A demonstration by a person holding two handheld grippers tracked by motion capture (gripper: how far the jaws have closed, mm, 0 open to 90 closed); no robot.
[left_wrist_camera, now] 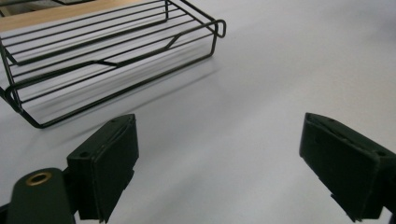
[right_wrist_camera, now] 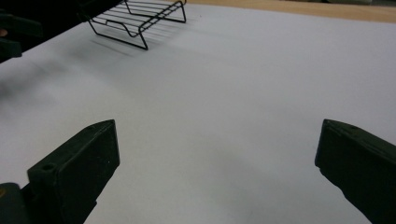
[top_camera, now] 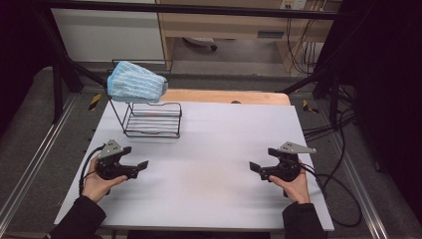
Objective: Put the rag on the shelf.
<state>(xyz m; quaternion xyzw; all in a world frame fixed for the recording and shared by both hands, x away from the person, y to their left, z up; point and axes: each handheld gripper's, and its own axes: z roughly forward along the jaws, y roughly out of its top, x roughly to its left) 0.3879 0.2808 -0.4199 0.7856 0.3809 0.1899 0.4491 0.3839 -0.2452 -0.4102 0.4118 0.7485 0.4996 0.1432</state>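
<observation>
Wire rack [top_camera: 152, 119] w/ blue cloth [top_camera: 136, 82] draped on top.

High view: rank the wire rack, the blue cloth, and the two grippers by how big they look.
1. wire rack, widest.
2. blue cloth, slightly smaller; it hangs higher, nearer the camera, so this gap is unsure.
3. left gripper and right gripper, which look alike; no ranking between them.

place: lab test cell | signs: black frame [top_camera: 199, 9] — floor rails [top_camera: 30, 169] — loose cables [top_camera: 338, 184]
</observation>
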